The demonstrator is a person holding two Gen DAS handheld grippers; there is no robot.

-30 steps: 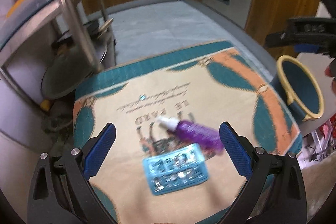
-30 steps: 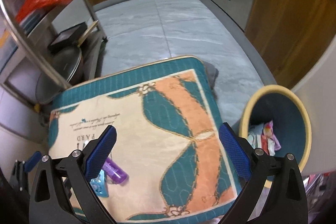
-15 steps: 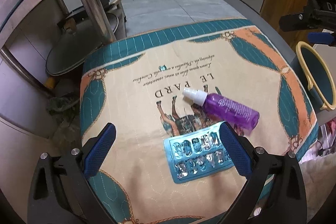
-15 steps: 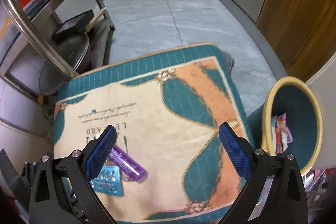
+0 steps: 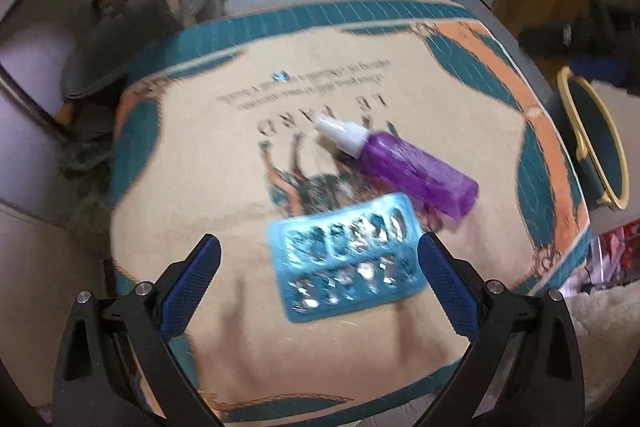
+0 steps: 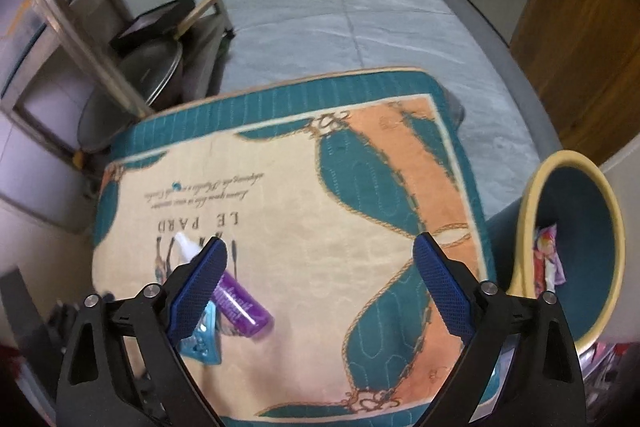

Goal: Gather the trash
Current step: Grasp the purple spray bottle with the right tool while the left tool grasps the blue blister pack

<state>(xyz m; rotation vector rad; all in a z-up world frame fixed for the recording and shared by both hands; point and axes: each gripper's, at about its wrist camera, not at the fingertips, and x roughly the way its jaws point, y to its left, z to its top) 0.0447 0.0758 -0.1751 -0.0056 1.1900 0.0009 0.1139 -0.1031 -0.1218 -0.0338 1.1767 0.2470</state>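
Left gripper (image 5: pixel 319 255): I hold it above the cushion, jaws spread wide, nothing pinched; the blue blister pack (image 5: pixel 346 259) lies flat on the fabric between them, close to the right finger.

Right gripper (image 6: pixel 320 259): I hold it over the right half of the cushion, jaws spread with nothing between them; they have just been closing a little.

Purple spray bottle (image 5: pixel 404 169): on its side, white cap pointing far-left, just beyond the pack.

Cushion (image 6: pixel 304 195): cream centre, teal and orange border, printed lettering.

Bin (image 6: pixel 528 211): teal, yellow rim, right of the cushion, holding colourful wrappers (image 6: pixel 548 259).

Metal rack (image 6: pixel 80 27): far left.
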